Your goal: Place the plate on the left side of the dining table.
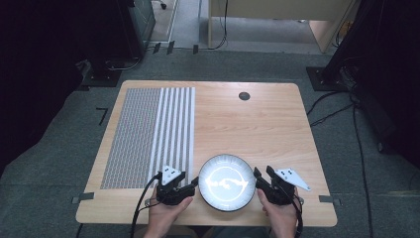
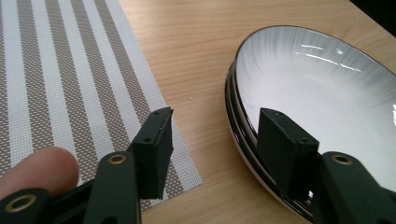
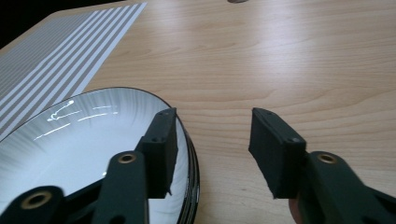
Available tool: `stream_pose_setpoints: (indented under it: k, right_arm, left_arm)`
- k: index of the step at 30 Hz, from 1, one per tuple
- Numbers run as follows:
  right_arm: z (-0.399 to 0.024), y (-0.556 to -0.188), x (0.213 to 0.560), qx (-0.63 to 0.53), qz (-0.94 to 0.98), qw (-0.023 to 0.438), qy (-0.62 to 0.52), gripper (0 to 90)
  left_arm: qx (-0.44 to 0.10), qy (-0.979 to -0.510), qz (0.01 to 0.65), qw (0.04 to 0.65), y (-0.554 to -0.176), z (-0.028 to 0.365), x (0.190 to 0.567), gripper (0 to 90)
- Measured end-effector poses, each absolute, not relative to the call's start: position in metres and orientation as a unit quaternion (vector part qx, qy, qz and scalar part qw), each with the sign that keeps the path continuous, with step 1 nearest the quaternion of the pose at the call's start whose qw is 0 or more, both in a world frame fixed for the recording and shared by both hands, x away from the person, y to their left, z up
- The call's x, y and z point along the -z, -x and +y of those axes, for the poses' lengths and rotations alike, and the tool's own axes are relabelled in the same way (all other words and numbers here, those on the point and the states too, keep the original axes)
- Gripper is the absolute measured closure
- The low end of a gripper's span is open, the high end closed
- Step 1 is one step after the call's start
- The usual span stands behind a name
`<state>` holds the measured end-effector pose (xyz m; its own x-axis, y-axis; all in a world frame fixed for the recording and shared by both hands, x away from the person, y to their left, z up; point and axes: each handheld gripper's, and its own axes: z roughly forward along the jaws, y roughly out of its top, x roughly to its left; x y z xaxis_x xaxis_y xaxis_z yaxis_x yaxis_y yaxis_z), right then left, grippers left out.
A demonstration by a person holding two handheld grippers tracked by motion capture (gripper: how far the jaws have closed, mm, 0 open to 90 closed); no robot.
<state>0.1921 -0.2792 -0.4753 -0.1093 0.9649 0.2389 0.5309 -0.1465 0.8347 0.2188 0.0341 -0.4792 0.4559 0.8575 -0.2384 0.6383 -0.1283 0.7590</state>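
Note:
A stack of white plates (image 1: 227,182) with dark rims lies at the front middle of the wooden table (image 1: 252,129). My left gripper (image 1: 193,183) is at the stack's left rim. In the left gripper view its jaws (image 2: 217,116) straddle the rim of the plates (image 2: 317,84), one over the white inside and one outside by the mat's corner, with gaps to the rim. My right gripper (image 1: 263,172) is at the right rim. In the right gripper view its jaws (image 3: 214,114) stand likewise astride the edge of the plates (image 3: 84,140), not pressing on it.
A striped grey-and-white placemat (image 1: 148,134) (image 2: 60,79) (image 3: 60,51) covers the table's left part, its near corner close to the left gripper. A round dark cable hole (image 1: 244,96) sits at the far middle. The table's front edge is just behind both hands.

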Motion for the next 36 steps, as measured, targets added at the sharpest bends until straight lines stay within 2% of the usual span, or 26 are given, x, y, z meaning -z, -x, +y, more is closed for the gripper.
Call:
stream_pose_setpoints:
  k: [4,8,10,15,20,26,36]
  right_arm:
    - [-0.278,-0.192,0.478,-0.447,0.620,0.228,-0.604,65.1]
    - [-0.276,-0.194,0.481,-0.447,0.628,0.225,-0.596,66.6]
    - [-0.277,-0.196,0.486,-0.453,0.630,0.206,-0.596,69.6]
    - [-0.279,-0.196,0.488,-0.456,0.624,0.191,-0.604,72.6]
    - [-0.281,-0.197,0.490,-0.446,0.622,0.178,-0.618,75.8]
    - [-0.280,-0.200,0.494,-0.440,0.622,0.154,-0.629,80.2]
    - [-0.280,-0.201,0.494,-0.443,0.610,0.148,-0.639,83.2]
  left_arm:
    - [-0.140,-0.738,0.502,0.429,-0.221,0.030,0.477,50.7]
    - [-0.152,-0.737,0.490,0.441,-0.217,0.028,0.475,51.7]
    - [-0.149,-0.736,0.487,0.446,-0.215,0.027,0.475,52.2]
    - [-0.144,-0.752,0.472,0.437,-0.213,0.019,0.480,52.7]
    - [-0.147,-0.759,0.468,0.428,-0.212,0.015,0.483,62.1]
    - [-0.124,-0.764,0.463,0.431,-0.216,0.017,0.485,69.5]
    - [-0.120,-0.770,0.455,0.432,-0.215,0.015,0.487,75.2]
